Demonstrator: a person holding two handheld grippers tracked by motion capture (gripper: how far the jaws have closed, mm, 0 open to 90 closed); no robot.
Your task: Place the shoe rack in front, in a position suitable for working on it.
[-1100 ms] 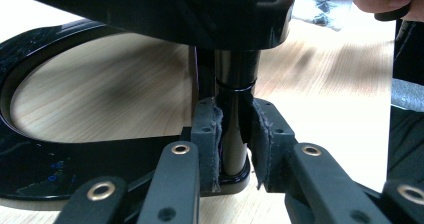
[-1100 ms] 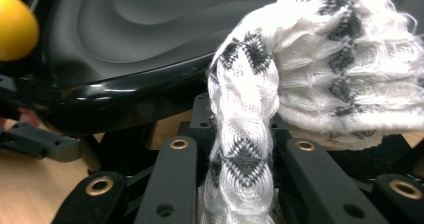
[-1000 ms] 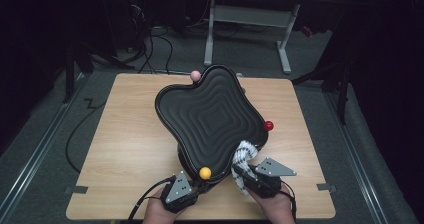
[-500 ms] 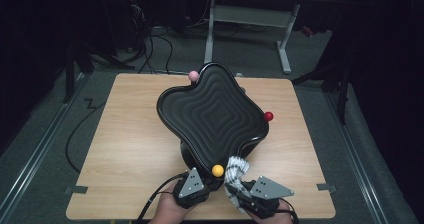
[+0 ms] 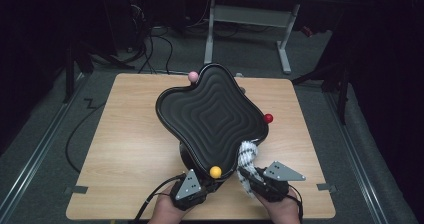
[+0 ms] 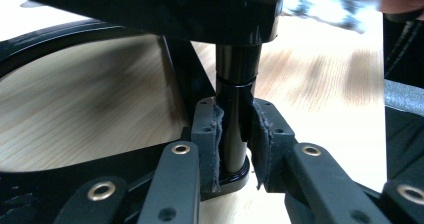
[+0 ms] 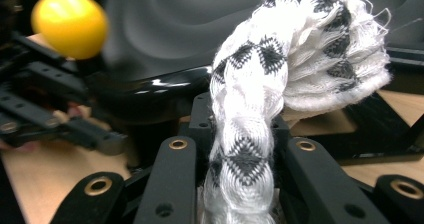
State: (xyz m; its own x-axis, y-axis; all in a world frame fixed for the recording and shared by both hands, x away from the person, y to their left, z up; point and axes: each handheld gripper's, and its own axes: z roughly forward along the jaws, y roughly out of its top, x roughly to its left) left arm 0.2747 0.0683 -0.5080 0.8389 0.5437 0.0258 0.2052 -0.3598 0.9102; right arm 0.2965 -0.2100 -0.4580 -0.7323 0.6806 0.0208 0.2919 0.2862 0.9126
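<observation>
On the wooden tabletop (image 5: pixel 125 149) stands a black wavy-edged tray (image 5: pixel 210 116) with a ridged top, raised on a black stand and tilted toward the person's side. In the left gripper view, the left gripper (image 6: pixel 235 134) has its fingers (image 6: pixel 207 129) closed narrowly around the stand's upright black post (image 6: pixel 234 89), their padded faces pressing it from both sides just above the stand's base. The right gripper (image 7: pixel 242 149) has its fingers clamped on a black-and-white woven cloth (image 7: pixel 280 74), rolled into a thick twist whose frayed end rises against the tray's near rim. A yellow ball (image 5: pixel 215 172) sits at the tray's near corner, between the two grippers; a red ball (image 5: pixel 268 118) tips its right corner and a pink ball (image 5: pixel 193 76) its far corner.
</observation>
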